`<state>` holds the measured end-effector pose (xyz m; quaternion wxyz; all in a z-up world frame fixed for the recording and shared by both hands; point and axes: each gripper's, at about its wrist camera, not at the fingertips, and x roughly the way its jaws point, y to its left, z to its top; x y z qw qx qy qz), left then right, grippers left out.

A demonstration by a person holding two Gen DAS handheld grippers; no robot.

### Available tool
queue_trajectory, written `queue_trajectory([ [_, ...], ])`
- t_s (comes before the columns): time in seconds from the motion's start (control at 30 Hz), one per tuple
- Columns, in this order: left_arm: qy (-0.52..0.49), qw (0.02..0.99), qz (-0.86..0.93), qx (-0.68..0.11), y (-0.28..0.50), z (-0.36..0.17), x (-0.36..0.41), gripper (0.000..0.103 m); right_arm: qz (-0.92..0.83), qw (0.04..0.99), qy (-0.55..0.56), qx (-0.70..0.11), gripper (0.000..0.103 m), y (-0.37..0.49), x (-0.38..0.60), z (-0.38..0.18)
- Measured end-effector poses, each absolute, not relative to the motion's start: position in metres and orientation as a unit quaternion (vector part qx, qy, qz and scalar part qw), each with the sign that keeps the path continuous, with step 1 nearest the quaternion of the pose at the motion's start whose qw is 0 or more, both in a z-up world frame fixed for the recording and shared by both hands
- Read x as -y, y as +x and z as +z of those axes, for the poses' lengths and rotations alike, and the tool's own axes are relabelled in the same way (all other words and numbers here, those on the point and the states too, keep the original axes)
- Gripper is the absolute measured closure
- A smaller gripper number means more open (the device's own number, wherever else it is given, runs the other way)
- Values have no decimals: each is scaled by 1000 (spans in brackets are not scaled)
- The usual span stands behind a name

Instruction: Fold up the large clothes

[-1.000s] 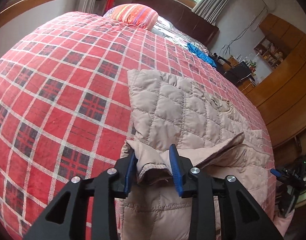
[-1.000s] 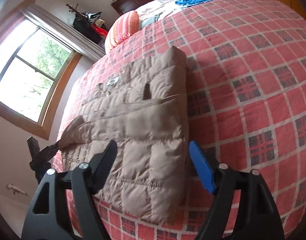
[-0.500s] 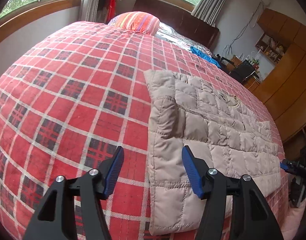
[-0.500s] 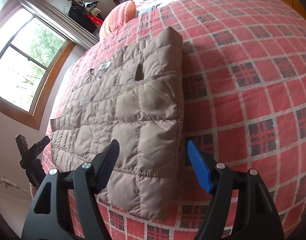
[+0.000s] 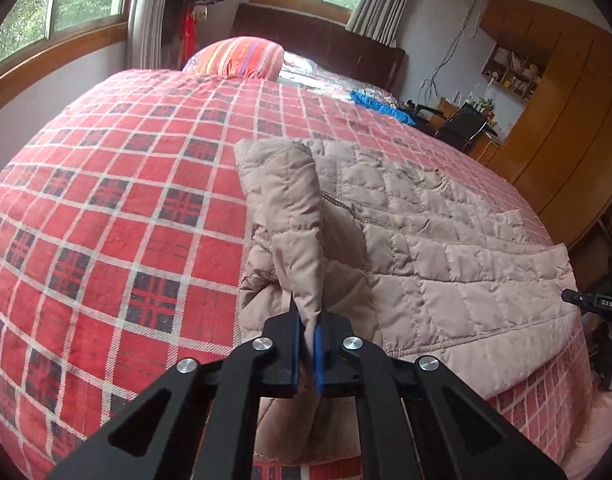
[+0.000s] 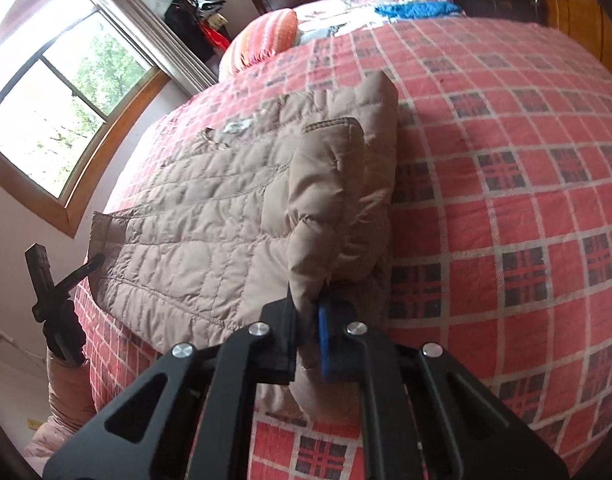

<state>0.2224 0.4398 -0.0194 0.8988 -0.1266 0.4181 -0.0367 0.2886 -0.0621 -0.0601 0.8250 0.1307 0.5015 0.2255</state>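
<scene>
Lying folded on bed [image 5: 105, 208], beige quilted jkt [image 5: 446, 248].

A quilted jacket [image 5: 446, 248] lies on a bed [image 5: 125, 208], near its foot edge. A pillow [image 5: 241, 58] sits at the far end, before the headboard [image 5: 318, 46]. Each hand-held gripper pinches one side edge of the jacket.

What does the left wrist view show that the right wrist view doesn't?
Only the left wrist view shows the wooden wardrobe and wall shelf. Only the right wrist view shows a pink heap beside the bed. Both show the beige quilted jacket on the red plaid bedspread, the striped pillow, and each gripper, left and right, shut on a jacket edge.
</scene>
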Motion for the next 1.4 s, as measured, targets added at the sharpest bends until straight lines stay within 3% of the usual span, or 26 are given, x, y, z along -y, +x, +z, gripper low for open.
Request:
queue_trajectory([
  [0.23, -107, 940, -34, -323, 215, 43, -427, 99, 234, 858, 120, -441, 96, 291, 62, -1],
  [0.47, -92, 958, -1, -273, 270, 78, -425, 99, 200, 879, 111, -417, 96, 341, 58, 34],
  [0.63, -91, 952, 26, -290, 326, 60, -430, 99, 178, 879, 113, -427, 96, 392, 54, 22],
  [0.87, -59, 932, 55, -352, 381, 3, -426, 98, 152, 856, 136, -476, 96, 453, 47, -43],
  [1.13, -66, 902, 66, -421, 416, -57, -436, 94, 127, 831, 160, -518, 96, 477, 51, -102],
  [1.4, -79, 892, 66, -440, 422, -71, -442, 86, 122, 819, 177, -533, 92, 478, 53, -126],
])
